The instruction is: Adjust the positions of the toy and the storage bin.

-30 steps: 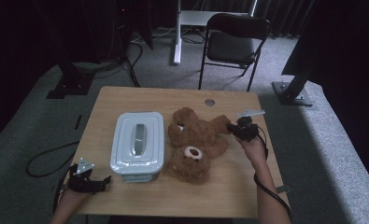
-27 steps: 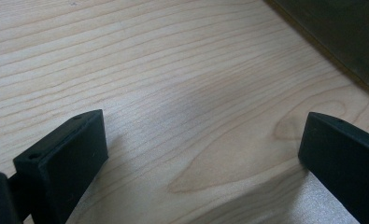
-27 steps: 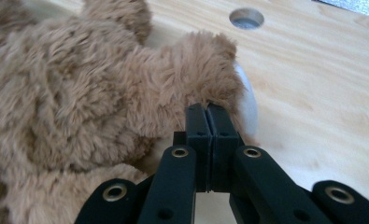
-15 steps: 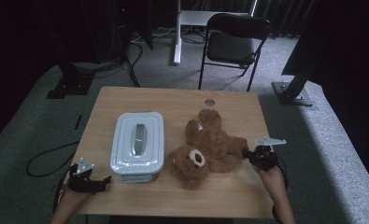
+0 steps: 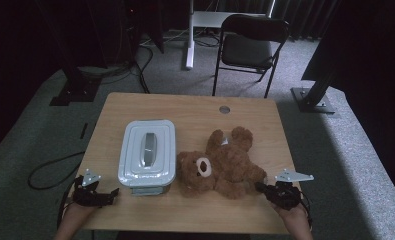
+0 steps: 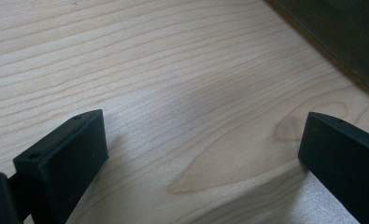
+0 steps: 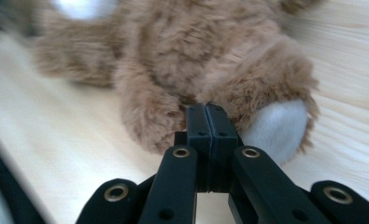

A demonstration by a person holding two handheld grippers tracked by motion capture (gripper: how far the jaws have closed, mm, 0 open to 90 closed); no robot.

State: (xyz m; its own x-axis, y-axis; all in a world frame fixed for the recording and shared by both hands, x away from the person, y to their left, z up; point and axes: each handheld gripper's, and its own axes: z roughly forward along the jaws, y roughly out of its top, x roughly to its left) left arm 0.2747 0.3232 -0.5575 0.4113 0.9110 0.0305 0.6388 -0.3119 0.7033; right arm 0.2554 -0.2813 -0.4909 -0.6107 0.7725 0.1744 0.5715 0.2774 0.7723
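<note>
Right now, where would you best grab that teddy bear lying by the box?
Probably a limb. The teddy bear lies flat on its back, limbs splayed, so its paw sticks out toward the table's right edge. Come in low from that side, where the right gripper is, jaws pressed together at the paw.

Wooden table (image 5: 190,107): teddy bear (image 5: 225,167), lidded box (image 5: 147,155)

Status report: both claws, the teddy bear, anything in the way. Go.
Left claw open, resting on table. Right claw shut at teddy bear paw. Lidded box beside bear.

Lidded box (image 5: 147,155) beside teddy bear (image 5: 225,165)
</note>
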